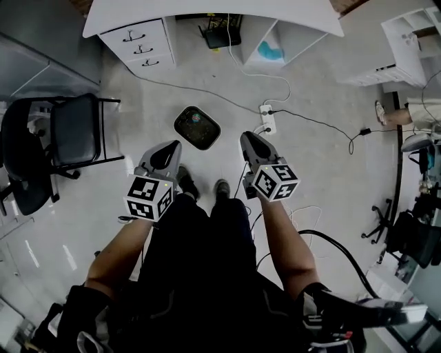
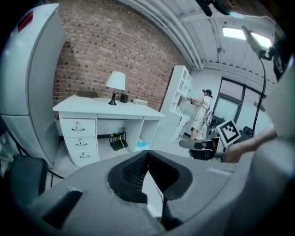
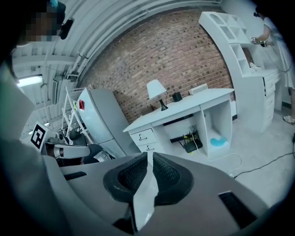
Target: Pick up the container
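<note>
Left gripper (image 1: 171, 146) and right gripper (image 1: 247, 137) — both clenched, empty — hover near the dark container (image 1: 197, 127).

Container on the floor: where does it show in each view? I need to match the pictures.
Head view: the container lies on the floor, just left of centre, in the upper half.
Left gripper view: not in it.
Right gripper view: not in it.
Shared landmark: the white desk at the top edge; left of centre; right of centre.

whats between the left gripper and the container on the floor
Only bare floor, as the head view shows: the left gripper stops short of the container.
</note>
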{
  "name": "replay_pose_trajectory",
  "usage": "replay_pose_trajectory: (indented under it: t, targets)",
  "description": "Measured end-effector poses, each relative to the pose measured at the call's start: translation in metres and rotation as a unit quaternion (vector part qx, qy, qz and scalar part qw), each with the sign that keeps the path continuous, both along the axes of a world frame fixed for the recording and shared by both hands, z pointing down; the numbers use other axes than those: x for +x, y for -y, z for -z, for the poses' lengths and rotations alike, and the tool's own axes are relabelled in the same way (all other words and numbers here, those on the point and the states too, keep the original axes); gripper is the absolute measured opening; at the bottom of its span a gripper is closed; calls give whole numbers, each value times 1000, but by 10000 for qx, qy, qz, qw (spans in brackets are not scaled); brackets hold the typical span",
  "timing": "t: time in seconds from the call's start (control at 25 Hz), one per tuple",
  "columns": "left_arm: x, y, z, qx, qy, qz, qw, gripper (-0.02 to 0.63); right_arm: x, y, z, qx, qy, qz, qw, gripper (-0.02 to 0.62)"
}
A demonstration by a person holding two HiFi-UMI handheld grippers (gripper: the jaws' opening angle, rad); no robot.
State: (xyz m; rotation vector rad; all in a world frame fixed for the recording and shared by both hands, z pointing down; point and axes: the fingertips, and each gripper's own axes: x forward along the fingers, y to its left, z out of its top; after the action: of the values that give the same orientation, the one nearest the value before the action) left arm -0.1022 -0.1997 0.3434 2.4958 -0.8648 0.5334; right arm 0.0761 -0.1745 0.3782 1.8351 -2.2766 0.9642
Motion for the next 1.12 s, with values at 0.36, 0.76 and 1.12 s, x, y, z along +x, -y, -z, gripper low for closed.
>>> replay_pose_trajectory:
  t: [0.36, 0.76, 1.12]
  targets:
    - [55, -25, -121, -680, 524, -573, 9947, 9, 32, -5, -131, -750, 680, -254, 9945, 9]
    - [88, -27, -253, -878, 774, -229, 9929, 9, 65, -29, -301, -1538, 1124, -275, 9813, 9]
    - [96, -29, -381, -1580, 1031, 68, 9820, 9, 73, -34, -428, -1808, 1441, -412, 9720, 37]
